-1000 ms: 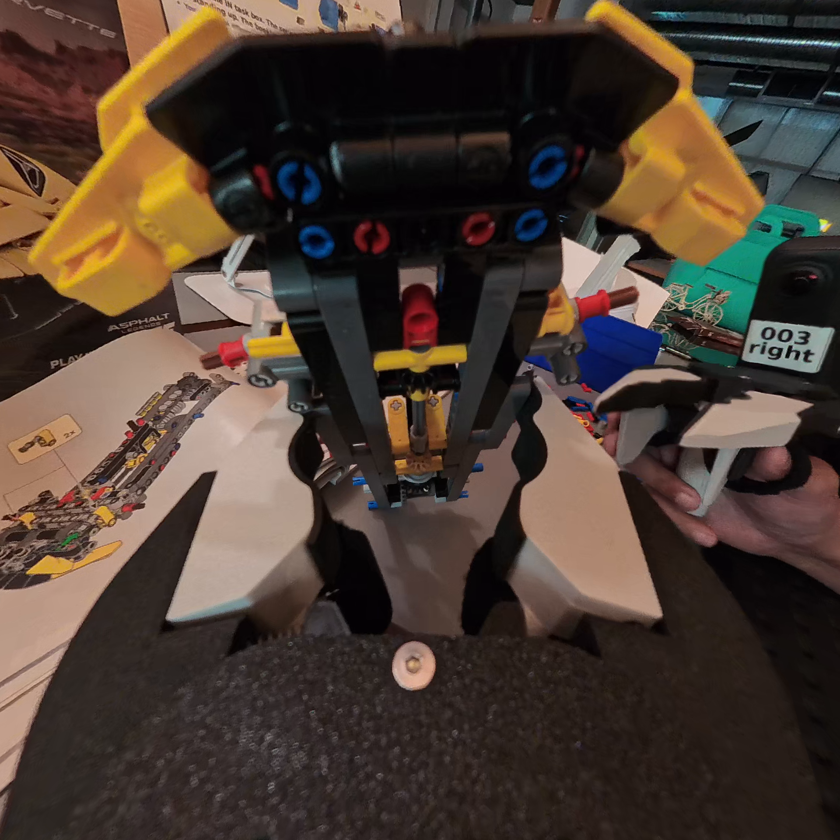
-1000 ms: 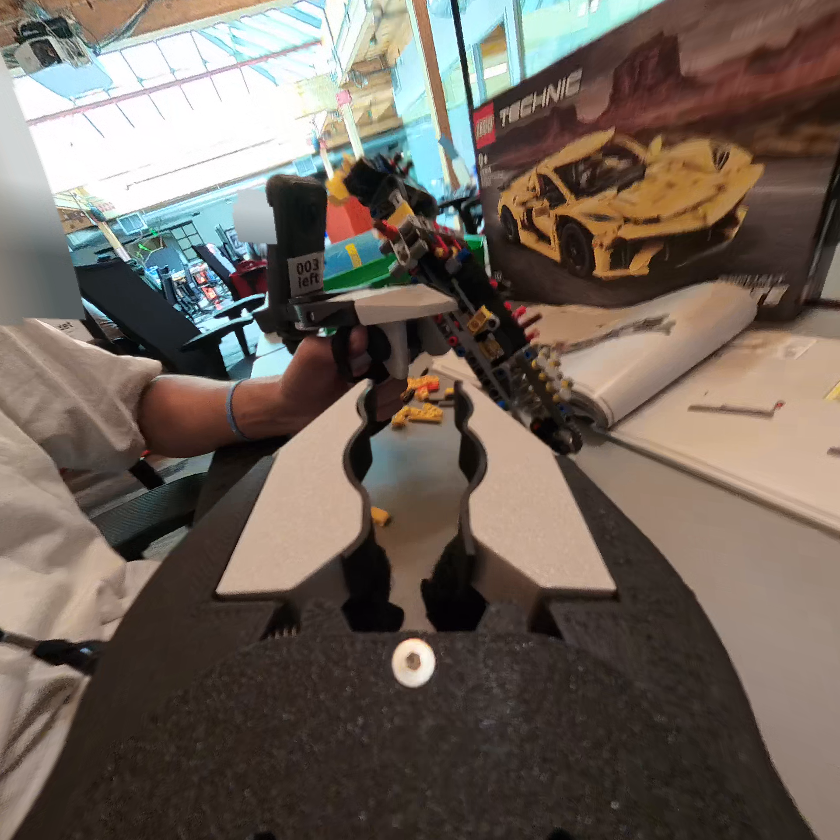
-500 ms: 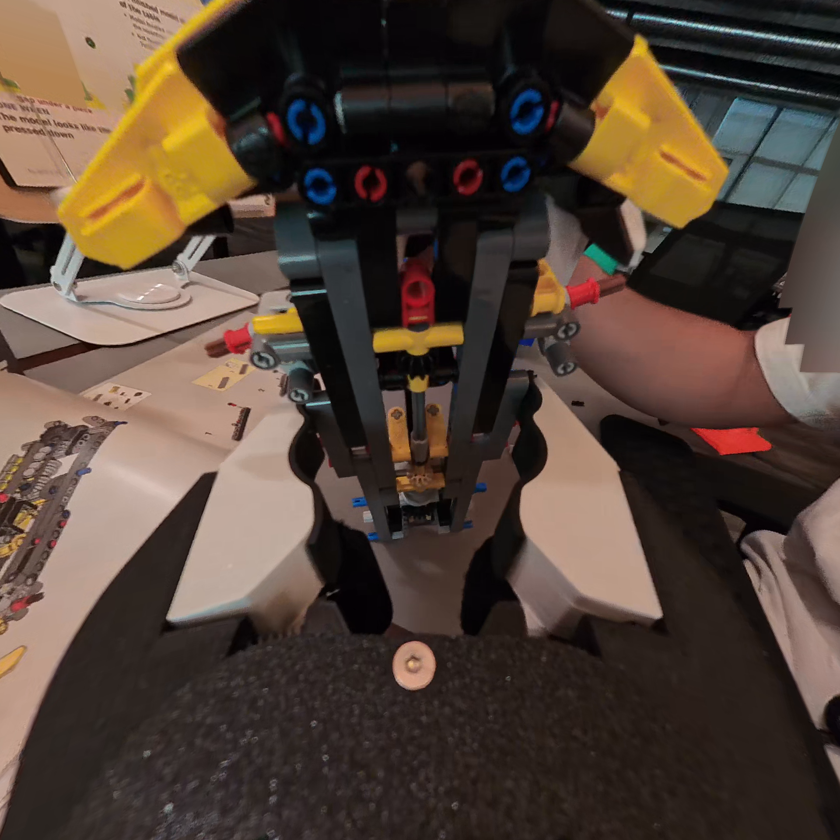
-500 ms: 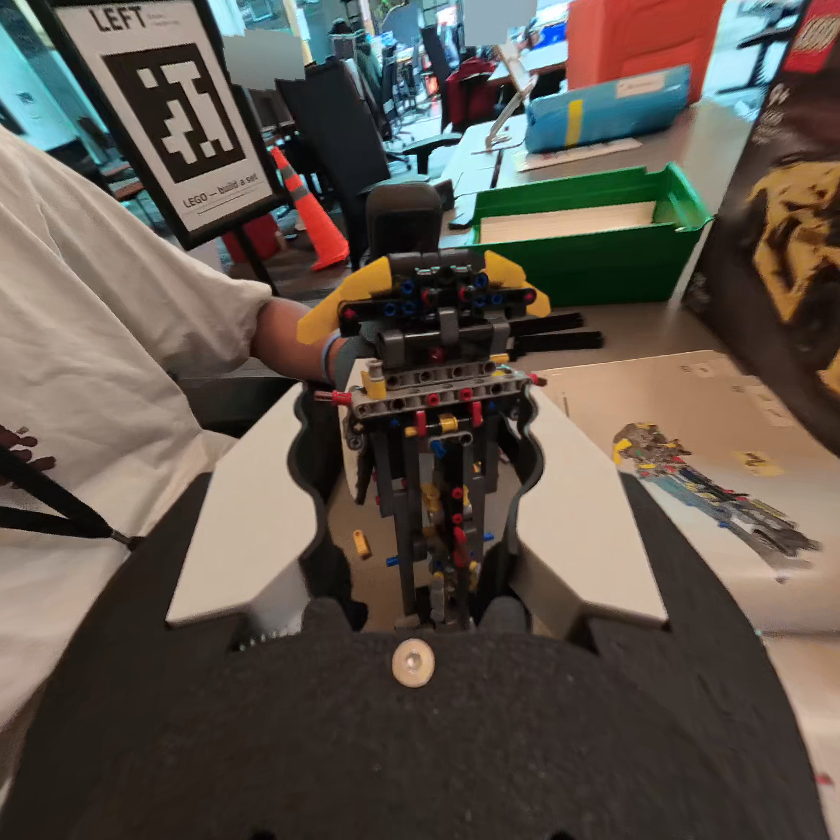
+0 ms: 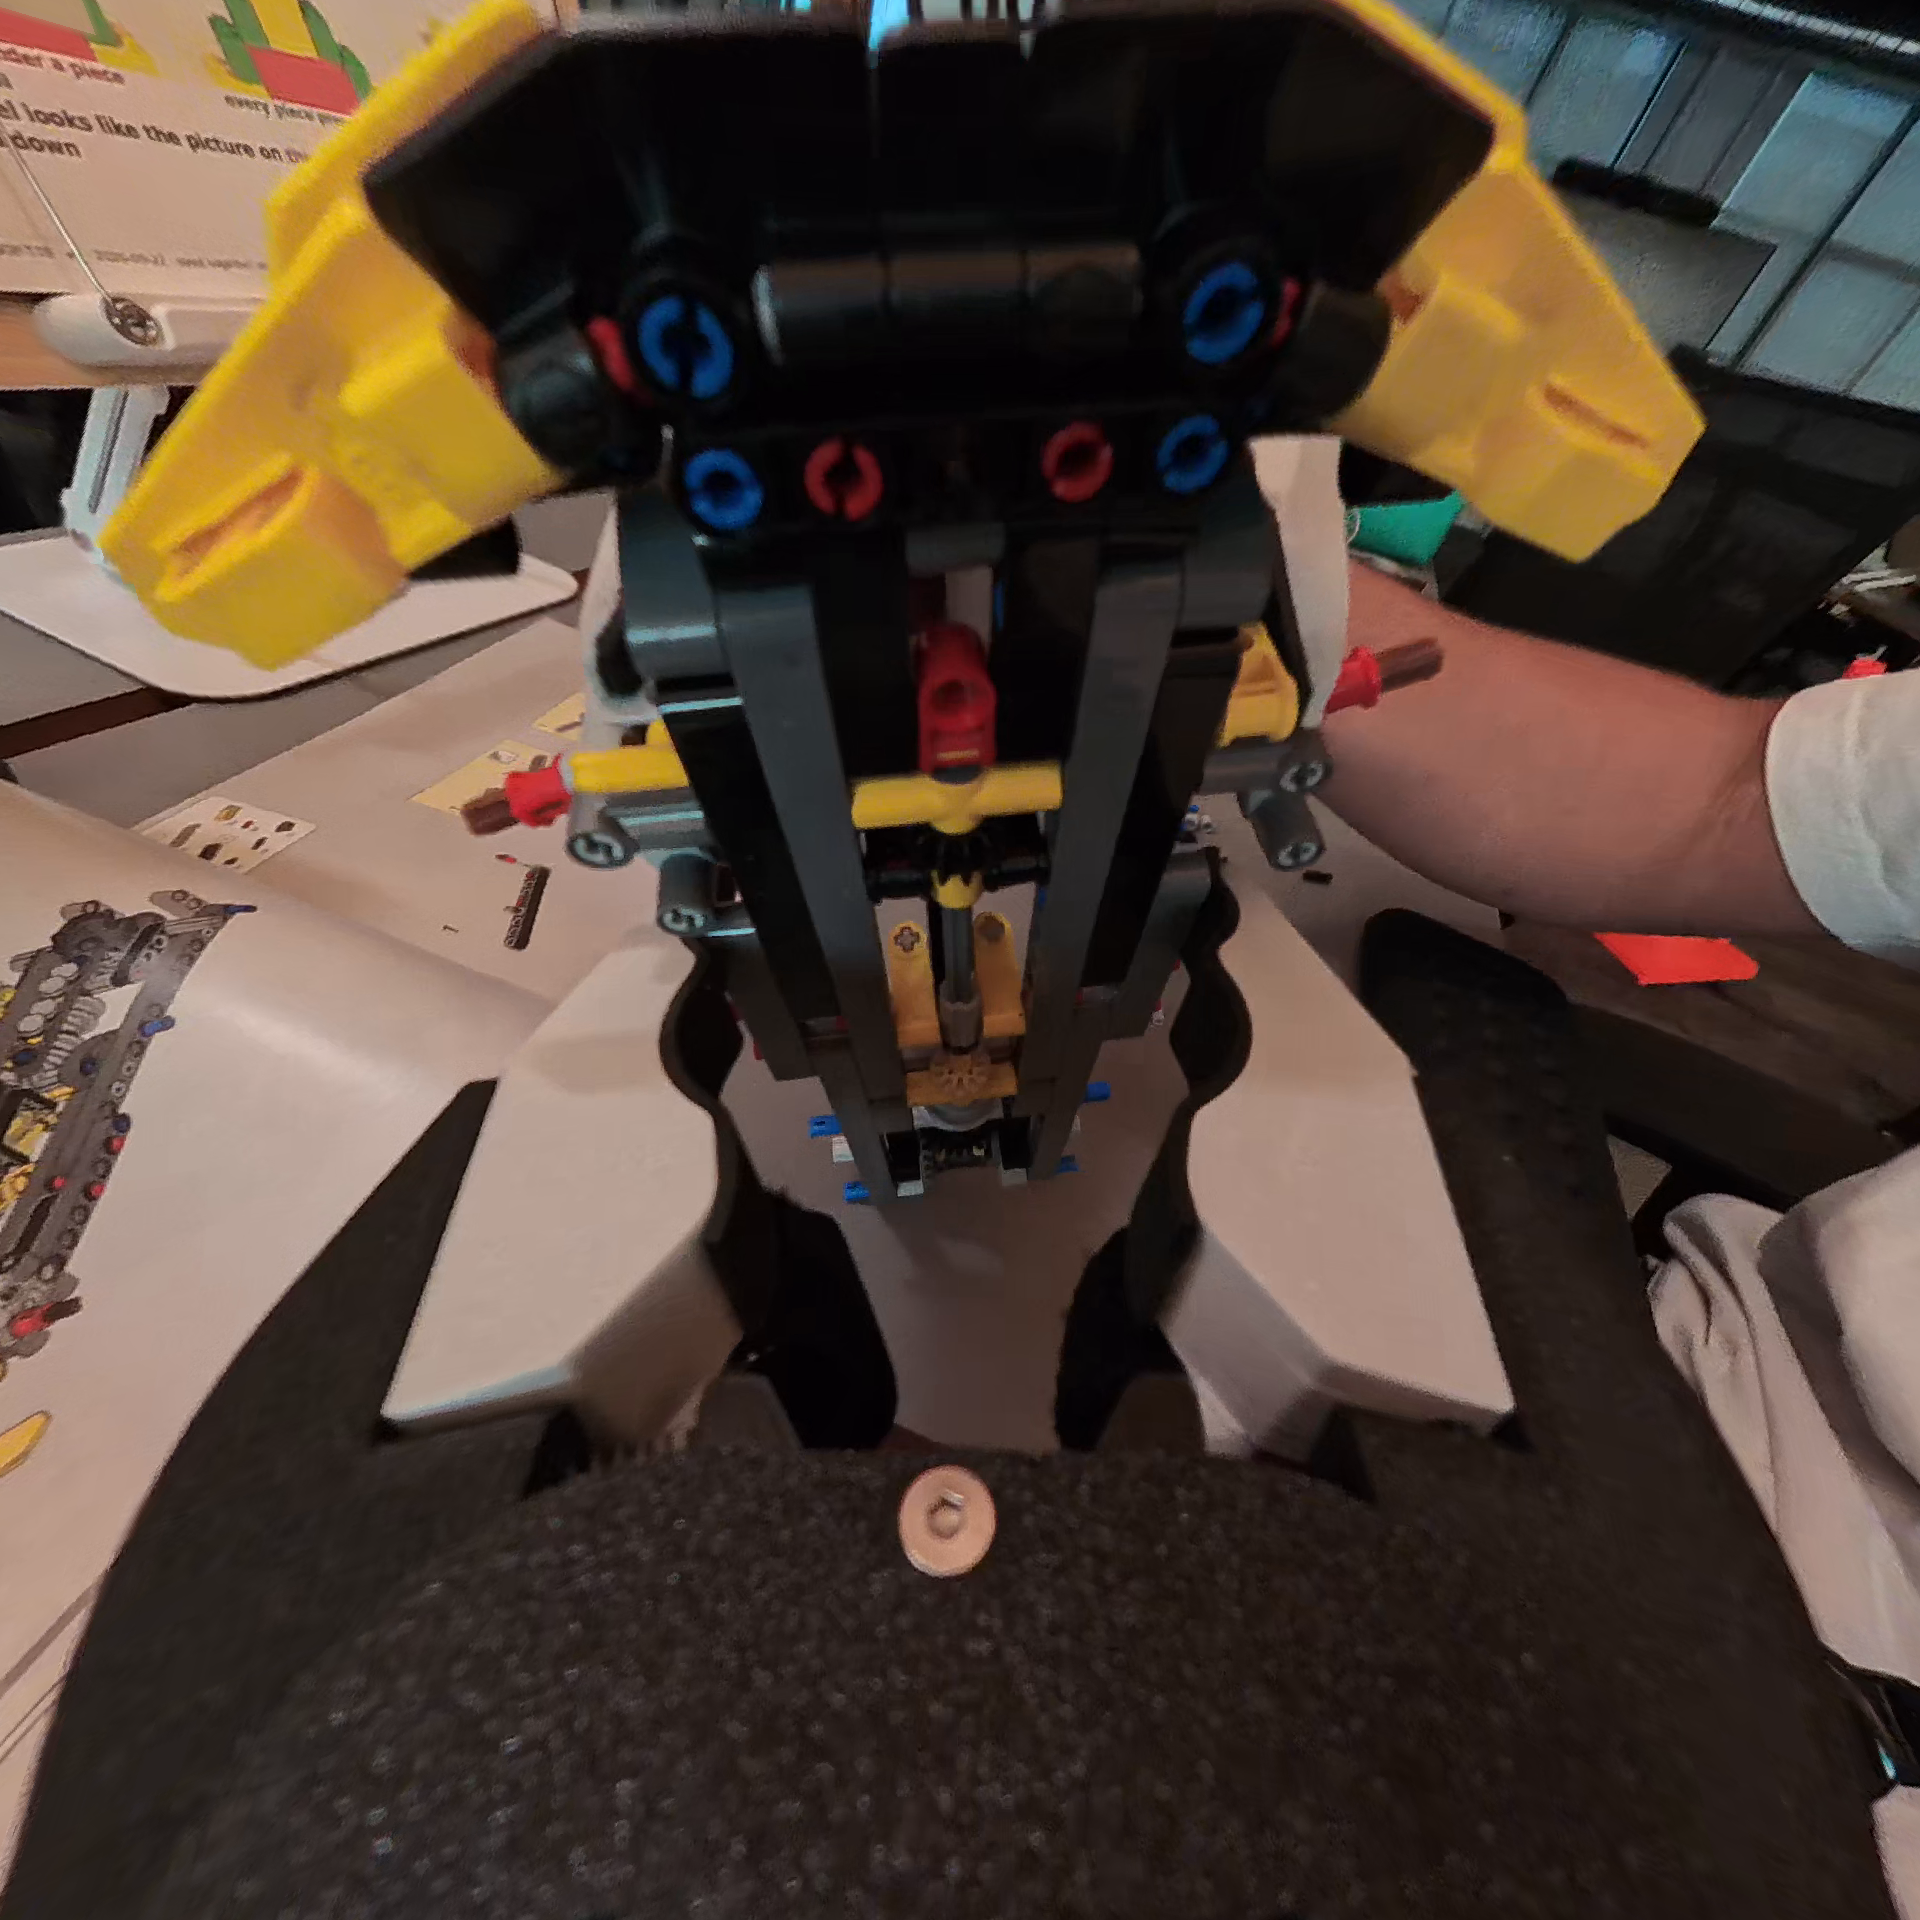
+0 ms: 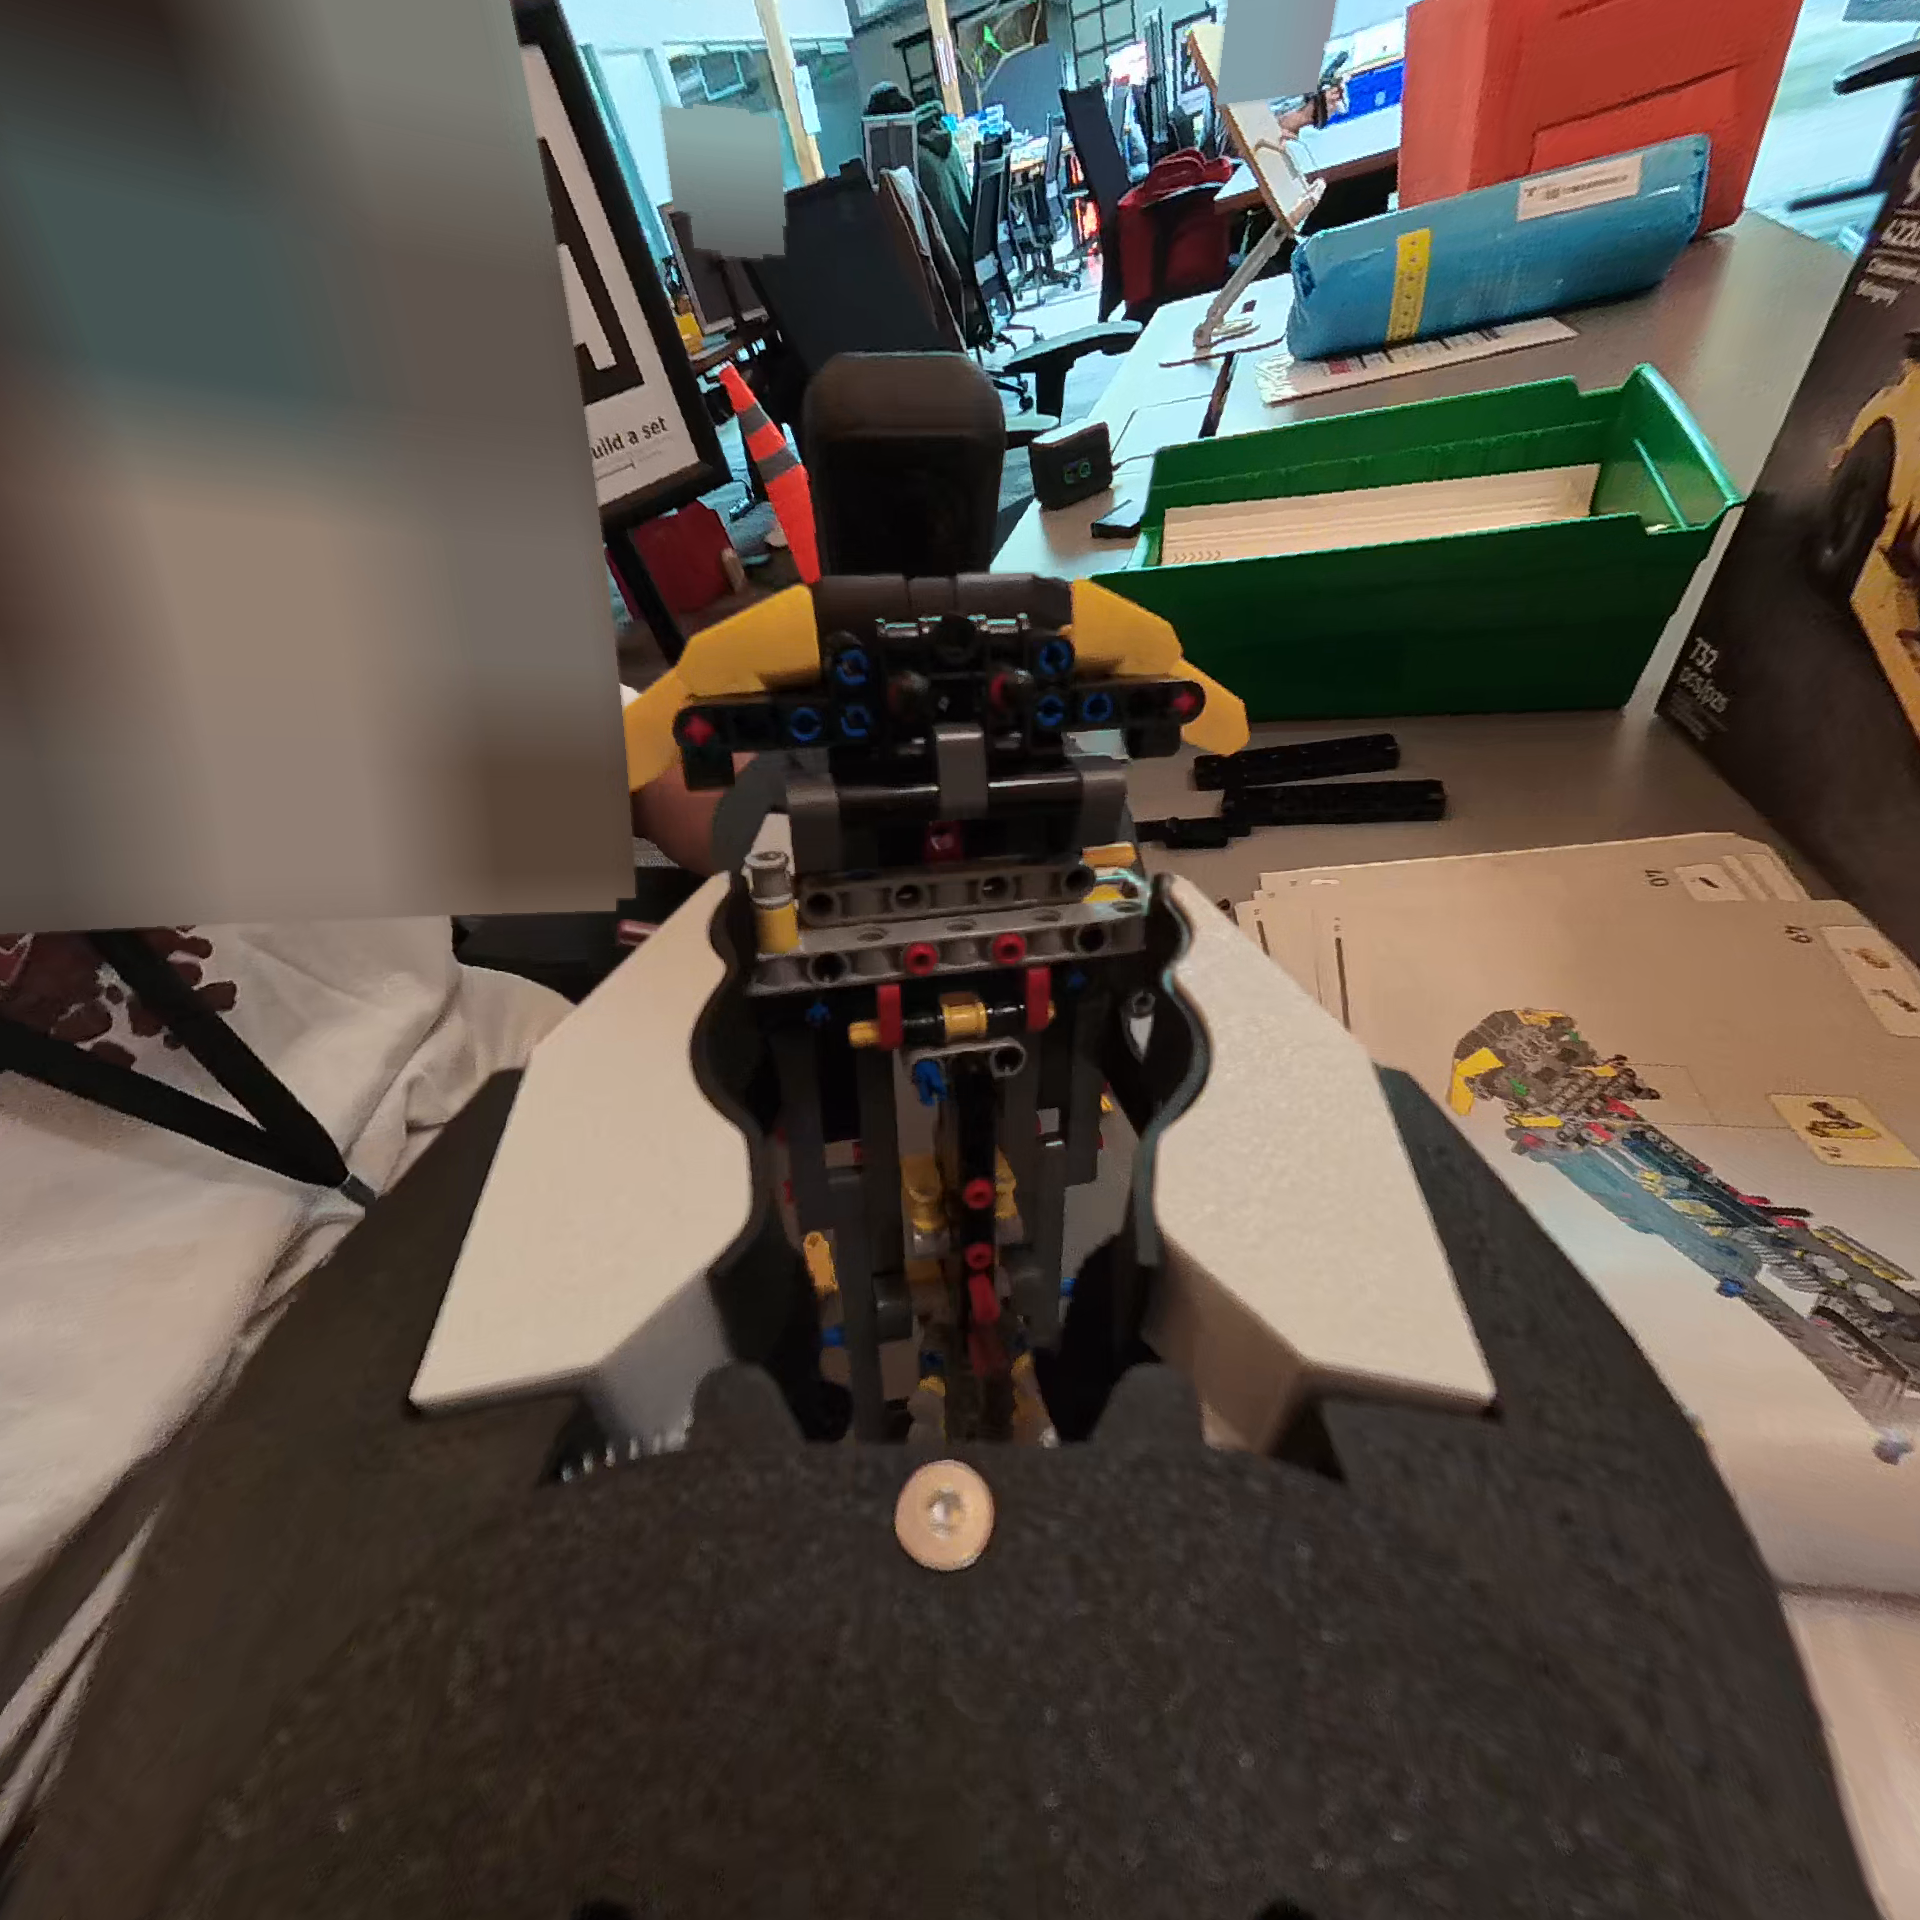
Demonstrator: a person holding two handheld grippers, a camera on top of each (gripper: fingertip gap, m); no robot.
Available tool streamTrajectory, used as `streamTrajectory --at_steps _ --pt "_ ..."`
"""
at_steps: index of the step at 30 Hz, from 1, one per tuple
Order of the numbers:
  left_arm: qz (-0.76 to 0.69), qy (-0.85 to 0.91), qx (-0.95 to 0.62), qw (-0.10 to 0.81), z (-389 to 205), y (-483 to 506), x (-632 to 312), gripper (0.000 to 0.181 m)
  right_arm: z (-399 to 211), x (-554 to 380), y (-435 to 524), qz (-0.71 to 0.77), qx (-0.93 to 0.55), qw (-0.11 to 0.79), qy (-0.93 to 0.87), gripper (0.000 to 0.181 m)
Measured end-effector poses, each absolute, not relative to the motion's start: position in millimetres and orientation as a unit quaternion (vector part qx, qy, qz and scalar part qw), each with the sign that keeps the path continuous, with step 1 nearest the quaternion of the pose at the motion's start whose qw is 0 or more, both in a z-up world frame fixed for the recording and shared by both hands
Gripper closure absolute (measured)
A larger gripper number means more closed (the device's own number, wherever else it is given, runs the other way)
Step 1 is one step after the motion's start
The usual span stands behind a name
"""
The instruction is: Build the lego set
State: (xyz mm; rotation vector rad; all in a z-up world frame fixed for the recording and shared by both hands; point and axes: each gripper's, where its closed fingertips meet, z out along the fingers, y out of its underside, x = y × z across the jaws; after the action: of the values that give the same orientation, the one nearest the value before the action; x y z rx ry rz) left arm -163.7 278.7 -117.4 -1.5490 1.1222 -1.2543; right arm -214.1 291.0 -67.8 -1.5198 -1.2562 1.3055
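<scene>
Lego chassis [image 5: 940, 831], a long dark frame with yellow wing panels at one end, hangs in the air above the open instruction booklet [image 5: 260, 1091], held from both ends at once. In the left wrist view, the left gripper [image 5: 951, 997] has its pale fingers [image 5: 613, 1122] clamped against the narrow part of the frame, with the yellow panels looming close to the lens. In the right wrist view, the right gripper [image 6: 940, 1039] straddles the opposite end, its fingers [image 6: 1278, 1174] pressed to the sides of the grey cross beams; the grip looks closed on the model, though the exact contact is shadowed.

The main risk is judged to be strain between the two holds: if the grippers twist or pull against each other, pin joints along the slender middle could pop apart. Squeezing harder could bend the side beams inward or dislodge the small red and blue pins. If one gripper lets go before the other has a firm hold, the heavier winged end may swing down and strike the table [image 6: 1558, 790], scattering pieces near the loose black beams [image 6: 1309, 779] and the green bin [image 6: 1455, 613].
</scene>
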Motion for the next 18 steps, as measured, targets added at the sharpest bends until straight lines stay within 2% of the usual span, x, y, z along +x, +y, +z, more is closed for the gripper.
streamTrajectory --at_steps 18 --pt "-0.425 0.471 -0.63 0.447 -112 278 -175 0.097 -59 -232 274 0.5 -0.558 0.405 -0.525 0.115"
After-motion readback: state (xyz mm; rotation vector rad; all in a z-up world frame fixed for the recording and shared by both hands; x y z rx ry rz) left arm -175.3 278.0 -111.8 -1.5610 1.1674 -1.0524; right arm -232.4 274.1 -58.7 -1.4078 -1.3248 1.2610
